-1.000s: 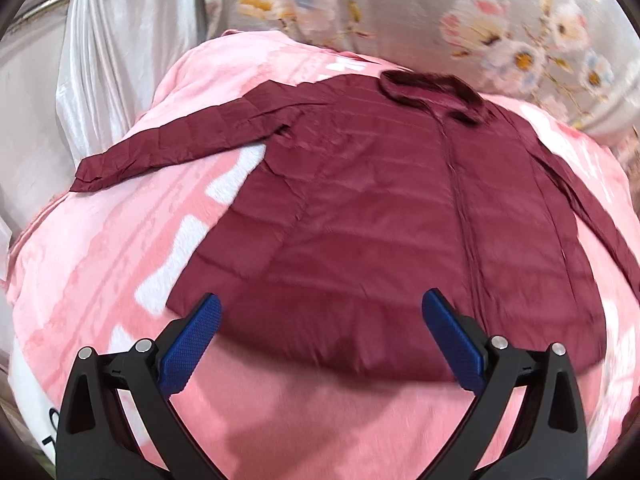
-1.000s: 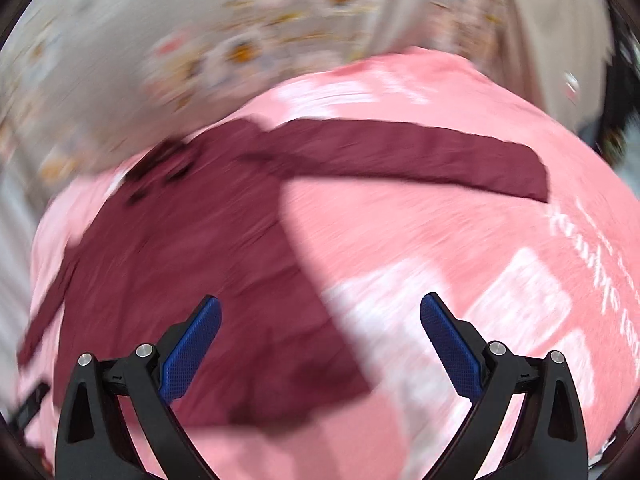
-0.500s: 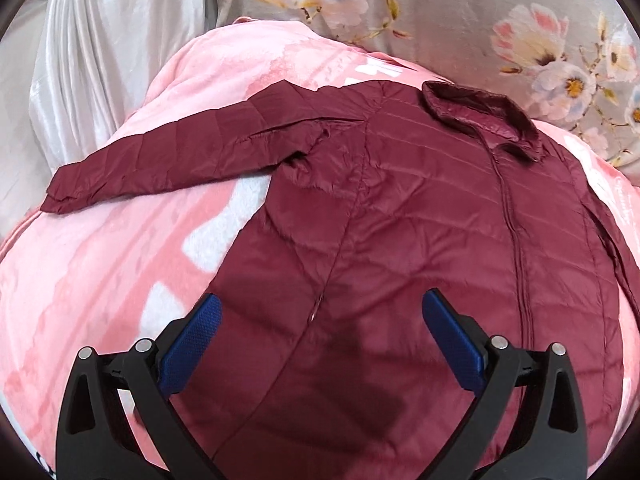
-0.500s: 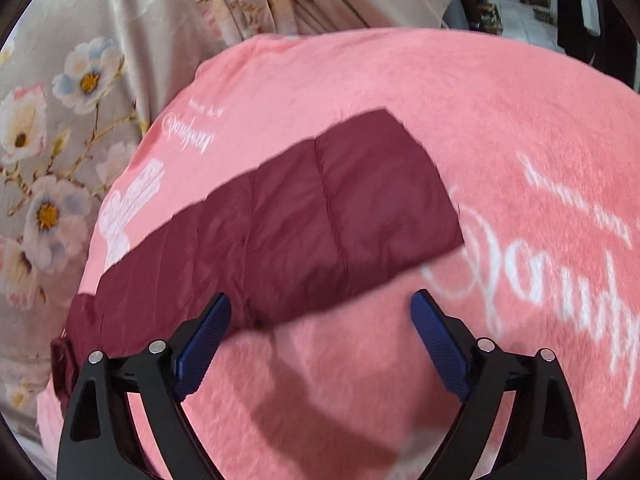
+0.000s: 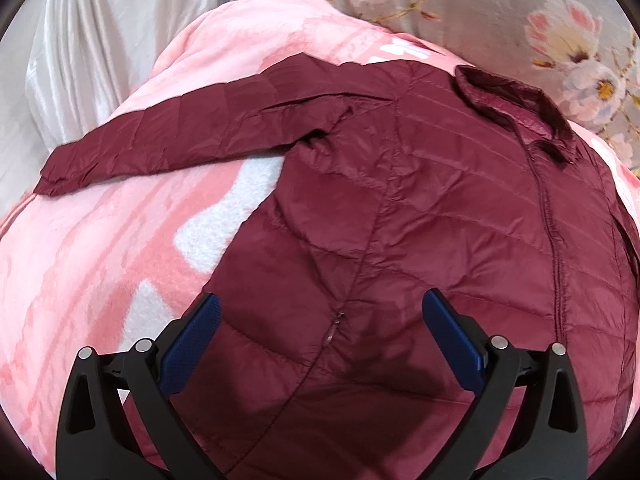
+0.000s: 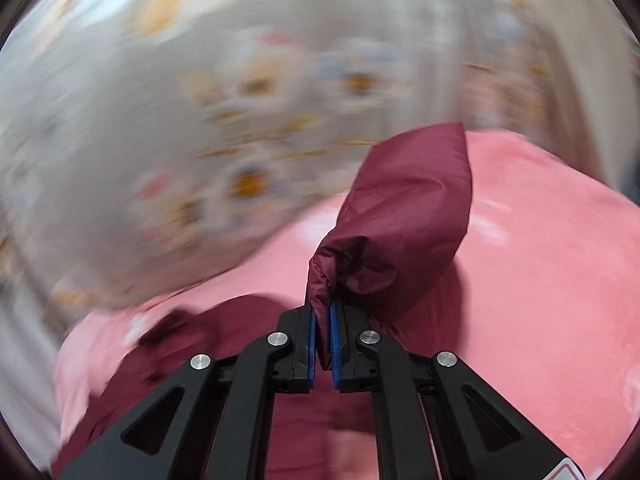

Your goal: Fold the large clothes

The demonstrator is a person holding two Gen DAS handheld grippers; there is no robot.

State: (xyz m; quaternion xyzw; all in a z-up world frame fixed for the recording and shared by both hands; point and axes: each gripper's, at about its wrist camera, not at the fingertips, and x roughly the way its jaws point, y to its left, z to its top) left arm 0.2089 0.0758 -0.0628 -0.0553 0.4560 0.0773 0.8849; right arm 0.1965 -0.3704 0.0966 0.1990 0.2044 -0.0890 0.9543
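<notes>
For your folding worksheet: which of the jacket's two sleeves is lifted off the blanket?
The sleeve pinched in the right gripper, its cuff raised above the pink blanket. The other sleeve lies flat and outstretched, untouched.

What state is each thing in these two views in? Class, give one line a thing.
Maroon quilted puffer jacket: spread flat, front up, zipped closed.
Jacket's outstretched sleeve: lying flat on the blanket.
Jacket's other sleeve: cuff pinched and lifted off the blanket.
Pink fleece blanket: spread under the jacket.
Left tongs: open, over the jacket body.
Right tongs: shut on the cuff.
</notes>
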